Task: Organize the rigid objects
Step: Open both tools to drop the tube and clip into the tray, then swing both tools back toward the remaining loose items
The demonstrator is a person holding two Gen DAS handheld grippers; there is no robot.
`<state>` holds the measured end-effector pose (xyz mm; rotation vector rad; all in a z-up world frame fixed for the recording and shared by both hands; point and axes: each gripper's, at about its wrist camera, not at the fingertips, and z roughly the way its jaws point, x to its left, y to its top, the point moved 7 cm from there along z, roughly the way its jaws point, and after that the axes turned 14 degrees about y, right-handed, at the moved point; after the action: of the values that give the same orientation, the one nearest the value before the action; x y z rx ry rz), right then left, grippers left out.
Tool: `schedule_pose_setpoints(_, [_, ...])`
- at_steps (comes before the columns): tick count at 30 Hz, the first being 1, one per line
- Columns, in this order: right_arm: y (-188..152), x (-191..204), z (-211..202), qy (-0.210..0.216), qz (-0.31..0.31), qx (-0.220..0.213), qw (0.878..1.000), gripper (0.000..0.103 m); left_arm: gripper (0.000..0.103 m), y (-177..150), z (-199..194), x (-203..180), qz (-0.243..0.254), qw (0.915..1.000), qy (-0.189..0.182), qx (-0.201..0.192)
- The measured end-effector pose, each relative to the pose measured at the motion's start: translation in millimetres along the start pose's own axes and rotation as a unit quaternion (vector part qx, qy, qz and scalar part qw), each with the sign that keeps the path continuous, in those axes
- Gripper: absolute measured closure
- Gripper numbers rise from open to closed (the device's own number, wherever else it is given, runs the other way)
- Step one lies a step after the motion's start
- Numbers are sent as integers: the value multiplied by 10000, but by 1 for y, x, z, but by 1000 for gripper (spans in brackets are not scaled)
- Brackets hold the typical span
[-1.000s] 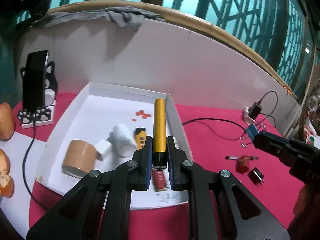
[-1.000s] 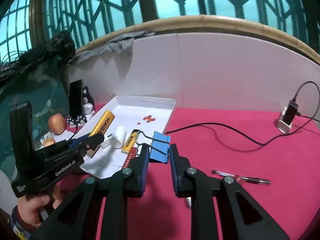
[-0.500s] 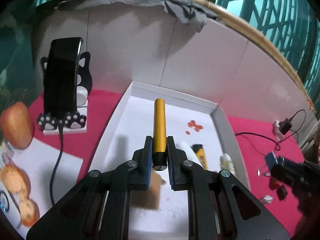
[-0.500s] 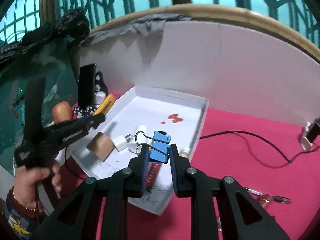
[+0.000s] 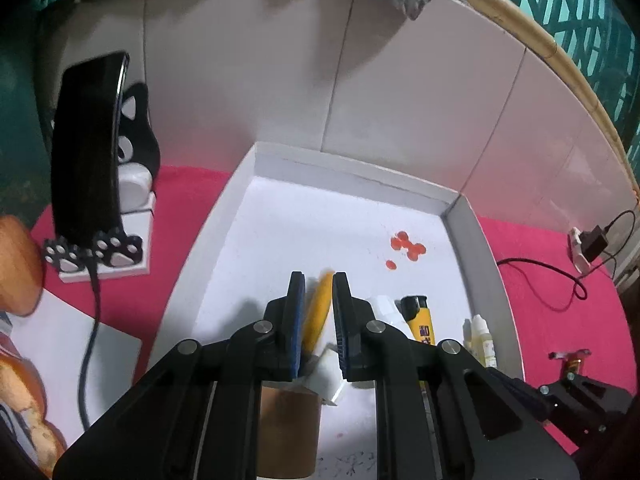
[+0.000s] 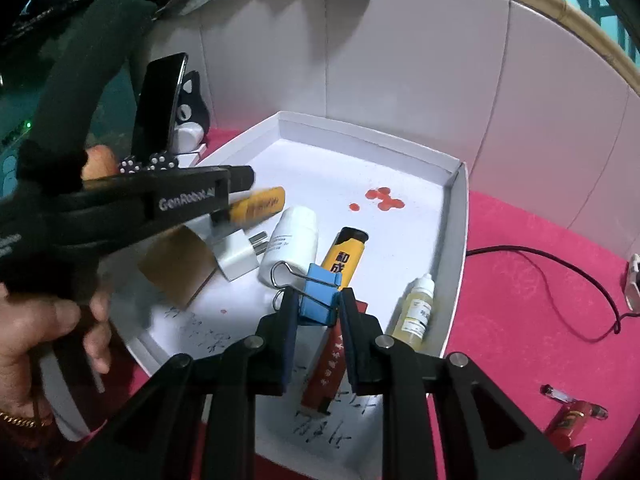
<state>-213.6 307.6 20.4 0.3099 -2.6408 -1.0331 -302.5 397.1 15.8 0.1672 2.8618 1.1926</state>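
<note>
Two held things: yellow tube [image 5: 316,312] between left fingers [image 5: 298,320], blue binder clip [image 6: 320,300] between right fingers [image 6: 289,332].

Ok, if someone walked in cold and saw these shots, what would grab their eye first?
Probably the white tray on the bright red tablecloth, with both grippers over it. The left gripper has a yellow tube between its jaws; the right gripper grips a blue binder clip. A black phone stands on a cat-shaped stand left of the tray.
</note>
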Motion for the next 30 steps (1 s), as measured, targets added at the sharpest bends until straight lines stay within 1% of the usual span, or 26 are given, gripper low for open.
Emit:
schedule_pose_setpoints(1, [0, 0, 0, -17, -7, -15, 10000, 79, 86, 2, -2, 0, 38, 10000, 30, -39])
schedule_pose_setpoints(2, [0, -1, -1, -57, -25, -36, 10000, 72, 81, 3, -4, 0, 65, 9999, 47, -66])
schedule_pose_setpoints(3, [0, -1, -2, -80, -44, -45, 9999, 44, 59, 4, -7, 0, 83, 9999, 71, -97])
schedule_pose_setpoints(4, [-1, 0, -3, -95, -65, -62, 9999, 12, 38, 7, -10, 1, 80, 9997, 142, -176])
schedule_pose_setpoints(5, [-1, 0, -5, -122, -86, -126, 9998, 7, 8, 9, -14, 4, 47, 9994, 223, -265])
schedule_pose_setpoints(6, [-1, 2, -6, -154, -122, -172, 9997, 7, 0, 11, -18, 7, 3, 9988, 318, -363])
schedule_pose_setpoints(8, [-1, 5, -8, -195, -200, -176, 9995, 7, 0, 14, -25, 11, -70, 9979, 442, -465])
schedule_pose_setpoints(15, [-1, 12, -25, -246, -316, -410, 9984, 7, 0, 14, -44, 23, -352, 9968, 443, -570])
schedule_pose_setpoints(19, [-4, 9, -33, -231, -213, -498, 9983, 7, 0, 9, -61, 29, -669, 9949, 342, -674])
schedule_pose_setpoints(23, [-7, 5, -39, -272, -114, -548, 9981, 7, 0, 0, -84, 26, -937, 9920, 84, -837])
schedule_pose_setpoints(25, [-11, 0, -45, -291, -34, -606, 9977, 7, 0, -5, -92, 19, -887, 9921, 17, -886])
schedule_pose_setpoints(27, [-15, -10, -51, -338, 69, -659, 9972, 7, 0, -8, -97, 8, -737, 9935, -73, -868])
schedule_pose_setpoints(30, [-26, -35, -65, -478, 335, -713, 9957, 7, 0, -13, -102, -14, -471, 9950, -191, -856])
